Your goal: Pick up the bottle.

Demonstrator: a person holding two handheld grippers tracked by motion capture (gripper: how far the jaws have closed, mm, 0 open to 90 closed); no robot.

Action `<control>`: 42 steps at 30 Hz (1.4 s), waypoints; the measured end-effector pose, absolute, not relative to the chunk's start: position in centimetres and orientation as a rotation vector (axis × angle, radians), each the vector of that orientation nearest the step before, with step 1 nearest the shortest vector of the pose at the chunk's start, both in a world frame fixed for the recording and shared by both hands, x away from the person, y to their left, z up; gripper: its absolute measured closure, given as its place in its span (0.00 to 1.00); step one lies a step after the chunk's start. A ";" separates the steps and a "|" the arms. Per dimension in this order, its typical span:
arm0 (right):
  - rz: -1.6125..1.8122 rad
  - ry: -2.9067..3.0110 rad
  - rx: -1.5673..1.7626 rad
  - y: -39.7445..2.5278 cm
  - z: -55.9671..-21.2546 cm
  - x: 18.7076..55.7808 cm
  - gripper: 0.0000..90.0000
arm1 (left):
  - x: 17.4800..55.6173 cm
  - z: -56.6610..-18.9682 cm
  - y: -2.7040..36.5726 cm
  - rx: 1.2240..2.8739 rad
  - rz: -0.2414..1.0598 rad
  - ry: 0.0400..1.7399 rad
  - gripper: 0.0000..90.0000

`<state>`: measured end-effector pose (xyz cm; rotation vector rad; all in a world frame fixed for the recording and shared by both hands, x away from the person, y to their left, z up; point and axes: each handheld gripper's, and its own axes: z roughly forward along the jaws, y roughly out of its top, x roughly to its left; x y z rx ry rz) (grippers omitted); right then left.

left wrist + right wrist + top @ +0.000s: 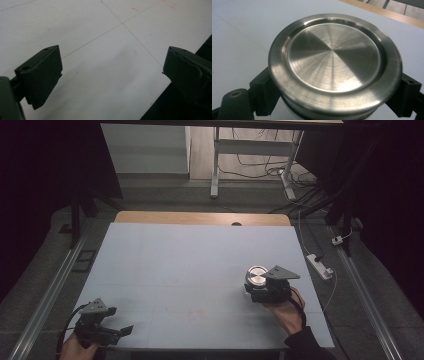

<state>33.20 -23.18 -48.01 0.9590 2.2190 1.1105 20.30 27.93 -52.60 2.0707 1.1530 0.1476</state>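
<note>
High view: your right tongs [256,285] sit at about 4 o'clock on the white worktop [190,260], clamped around a round steel lidded container [257,276]. Right gripper view: brushed metal lid [334,60] faces up, jaws pressed on both sides of the body beneath the rim, container upright on the worktop. Your left tongs [122,331] are at 7 o'clock by the near edge, well apart from the container, jaws spread wide, gripping nothing.
</note>
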 end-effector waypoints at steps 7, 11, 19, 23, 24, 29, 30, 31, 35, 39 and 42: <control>1.073 2.286 0.851 -21.1 -48.2 32.3 0.16 | 20.5 -52.7 27.8 2.083 0.133 1.162 0.05; 1.109 2.294 0.809 -20.3 -47.9 31.7 0.16 | 20.5 -52.7 28.2 2.050 0.114 1.169 0.04; 1.195 2.339 0.793 -18.7 -47.5 31.1 0.16 | 20.6 -52.7 28.3 2.045 0.104 1.165 0.04; 1.229 2.356 0.795 -18.3 -47.5 31.0 0.16 | 20.6 -52.7 28.4 2.038 0.097 1.165 0.04; 1.255 2.366 0.808 -18.0 -47.4 30.9 0.16 | 20.6 -52.7 28.4 2.038 0.095 1.164 0.04; 1.313 2.376 0.798 -17.3 -47.1 30.8 0.16 | 20.6 -52.7 28.3 2.041 0.090 1.162 0.04; 1.313 2.376 0.798 -17.3 -47.1 30.8 0.16 | 20.6 -52.7 28.4 2.039 0.089 1.160 0.04; 1.321 2.377 0.793 -17.1 -47.1 30.8 0.16 | 20.6 -52.7 28.4 2.037 0.088 1.160 0.04; 1.361 2.390 0.766 -16.0 -46.8 30.7 0.16 | 20.6 -52.7 28.5 2.023 0.090 1.148 0.04; 1.379 2.402 0.748 -15.3 -46.8 30.7 0.16 | 20.5 -52.6 28.4 2.014 0.098 1.123 0.04; 1.392 2.413 0.732 -14.6 -46.8 30.7 0.16 | 20.5 -52.6 28.2 2.025 0.103 1.117 0.04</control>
